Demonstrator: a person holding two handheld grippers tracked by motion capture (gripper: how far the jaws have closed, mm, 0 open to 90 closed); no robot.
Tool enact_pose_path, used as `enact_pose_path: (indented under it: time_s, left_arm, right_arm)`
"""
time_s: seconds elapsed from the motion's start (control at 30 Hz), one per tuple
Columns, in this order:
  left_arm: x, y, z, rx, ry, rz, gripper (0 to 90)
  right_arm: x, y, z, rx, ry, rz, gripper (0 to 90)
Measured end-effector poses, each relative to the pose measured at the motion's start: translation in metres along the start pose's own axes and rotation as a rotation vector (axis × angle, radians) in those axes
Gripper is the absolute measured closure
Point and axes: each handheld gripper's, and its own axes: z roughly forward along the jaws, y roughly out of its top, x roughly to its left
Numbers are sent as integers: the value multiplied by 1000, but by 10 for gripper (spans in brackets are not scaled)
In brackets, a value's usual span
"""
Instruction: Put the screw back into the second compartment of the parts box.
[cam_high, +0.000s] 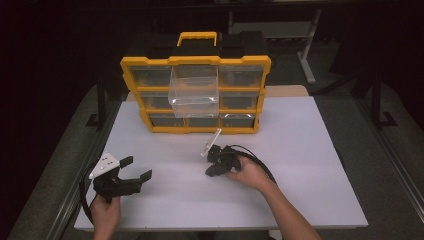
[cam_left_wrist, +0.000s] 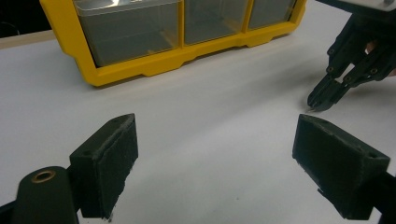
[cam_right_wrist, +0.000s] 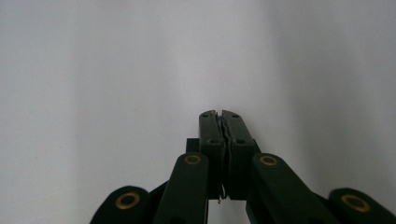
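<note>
While the right gripper points down at the white table in front of the yellow organizer, its jaws are pressed fully together. In the right gripper view a hair-thin sliver shows low in the seam between the pads, too small to name, so I cannot tell whether it has picked anything up. The left gripper rests near the table's front left corner, jaws spread wide with nothing between them, well apart from the right one. The clear drawer hangs pulled out from the middle column of the organizer, beyond the right gripper.

The step looks like a pinch of something tiny off the table, probably bound for that drawer. To do it well, the pinch should hold firm and the lift go straight up and slowly. The tips are worth checking before travel. The carry should pass above the drawer's front wall and release low inside it. The left gripper could steady the organizer's frame.
</note>
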Motion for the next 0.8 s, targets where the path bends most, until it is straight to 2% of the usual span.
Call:
enact_pose_path:
  time_s: [0.13, 0.2, 0.23, 0.27, 0.4, 0.67, 0.8]
  left_arm:
    - [0, 0, 0, 1, 1, 1, 139]
    - [-1, 0, 0, 6, 0, 10, 139]
    - [-1, 0, 0, 6, 0, 8, 139]
    - [-1, 0, 0, 7, -1, 10, 139]
    - [-1, 0, 1, 6, 0, 8, 139]
    - [-2, 0, 1, 7, 0, 4, 139]
    - [-2, 0, 1, 8, 0, 12, 139]
  right_arm:
    - [-1, -4, -11, -32, 2, 46, 874]
    - [-3, -5, -17, -64, 2, 36, 874]
    - [-3, -6, -22, -67, 2, 62, 874]
    - [-4, -7, -25, -86, 3, 48, 874]
    - [-4, -10, -36, -106, -2, 65, 874]
    - [-5, -16, -73, -144, -25, 116, 874]
    - [-6, -18, -85, -163, -37, 118, 874]
